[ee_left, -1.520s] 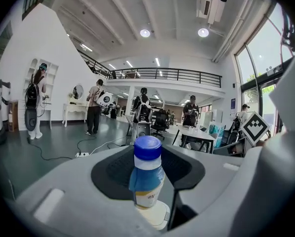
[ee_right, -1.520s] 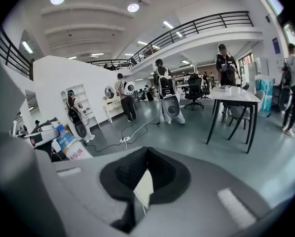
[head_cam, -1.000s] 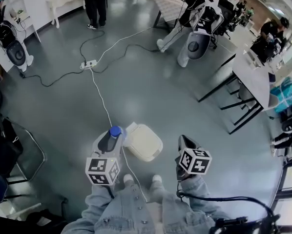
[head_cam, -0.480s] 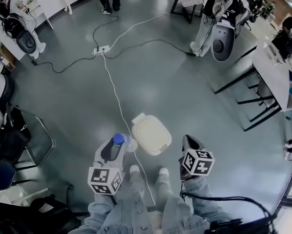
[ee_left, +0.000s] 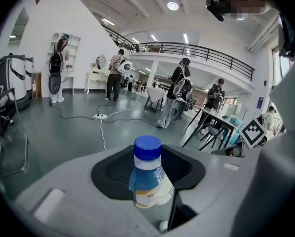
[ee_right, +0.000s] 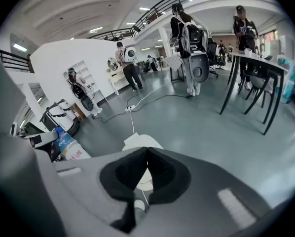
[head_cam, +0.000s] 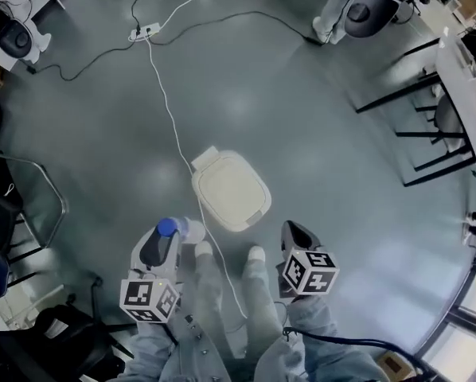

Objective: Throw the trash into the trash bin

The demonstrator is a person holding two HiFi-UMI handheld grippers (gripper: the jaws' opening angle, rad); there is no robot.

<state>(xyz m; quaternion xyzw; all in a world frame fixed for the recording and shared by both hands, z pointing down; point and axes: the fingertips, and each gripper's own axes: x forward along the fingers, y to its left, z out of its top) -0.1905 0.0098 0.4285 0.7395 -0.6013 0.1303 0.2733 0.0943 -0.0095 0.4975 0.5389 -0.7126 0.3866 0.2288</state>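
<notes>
The trash bin [head_cam: 230,191], squat with a shut cream lid, stands on the grey floor just ahead of my feet. My left gripper [head_cam: 170,229] is shut on a small plastic bottle [head_cam: 173,228] with a blue cap, down and left of the bin. In the left gripper view the bottle [ee_left: 148,174] stands upright between the dark pads. My right gripper [head_cam: 294,231] hangs to the bin's lower right, shut and empty. In the right gripper view its jaws [ee_right: 147,149] meet at the tips, with the bin [ee_right: 137,142] just beyond and the bottle [ee_right: 68,144] at the left.
A white cable [head_cam: 170,126] runs over the floor from a power strip [head_cam: 146,32] past the bin's left side to my shoes [head_cam: 255,255]. Black-legged tables [head_cam: 429,94] stand at the right, a metal chair frame [head_cam: 39,205] at the left. A person [head_cam: 357,6] stands far back.
Both grippers have sunk toward the floor, the bottle still in the left one. The bin now sits higher in the head view and looks larger.
</notes>
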